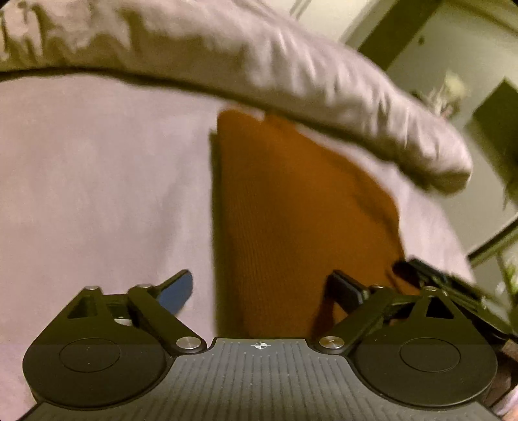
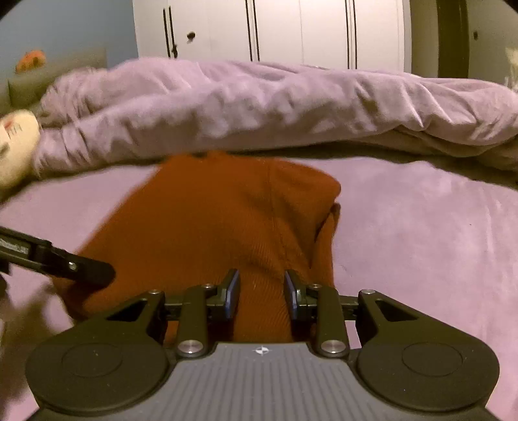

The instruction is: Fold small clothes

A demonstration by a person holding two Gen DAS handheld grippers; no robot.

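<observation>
A rust-orange ribbed garment [image 2: 226, 220] lies on a lilac bed sheet [image 2: 421, 233]; the rumpled duvet [image 2: 259, 103] is lilac, the wardrobe [image 2: 275, 29] white.

place: home bedroom | cues: bed sheet [image 2: 421, 233], rumpled duvet [image 2: 259, 103], white wardrobe [image 2: 275, 29]

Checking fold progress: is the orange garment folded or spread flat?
Folded: the orange garment lies as a narrow strip on the bed sheet, with a doubled layer at its right edge.
</observation>
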